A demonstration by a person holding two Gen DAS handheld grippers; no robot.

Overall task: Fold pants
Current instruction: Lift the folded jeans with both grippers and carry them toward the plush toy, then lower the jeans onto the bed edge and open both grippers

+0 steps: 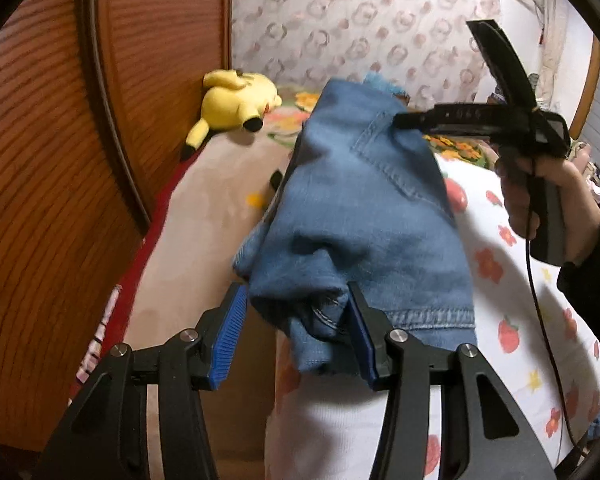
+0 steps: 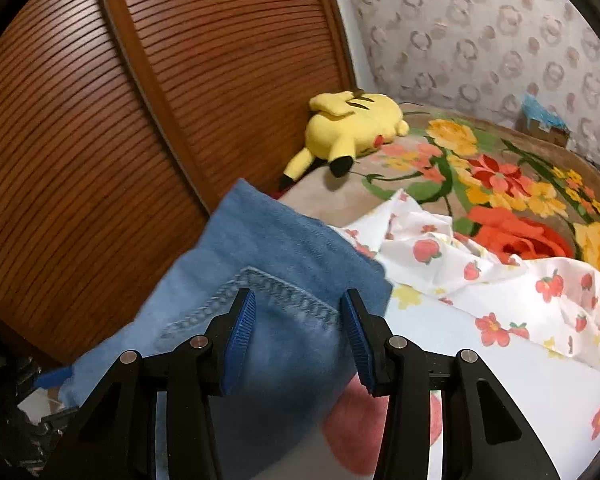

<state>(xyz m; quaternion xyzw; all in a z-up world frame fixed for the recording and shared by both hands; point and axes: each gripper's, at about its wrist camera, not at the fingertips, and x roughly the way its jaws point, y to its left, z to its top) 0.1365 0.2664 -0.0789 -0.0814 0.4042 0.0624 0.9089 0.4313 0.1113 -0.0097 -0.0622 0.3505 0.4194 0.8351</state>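
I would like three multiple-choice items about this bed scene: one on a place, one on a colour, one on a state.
1. Where does the yellow plush toy lie?
A. by the wooden headboard
B. on the jeans
C. on the floor

2. What colour are the jeans?
A. black
B. blue
C. white

3. How does the left gripper stand?
A. open
B. shut with nothing between
C. out of view

Answers: 1 A, the toy is next to the slatted wood; 2 B, the denim is blue; 3 A, its pads stand apart around the denim.

Left gripper (image 1: 296, 332), right gripper (image 2: 298, 336): fingers apart.
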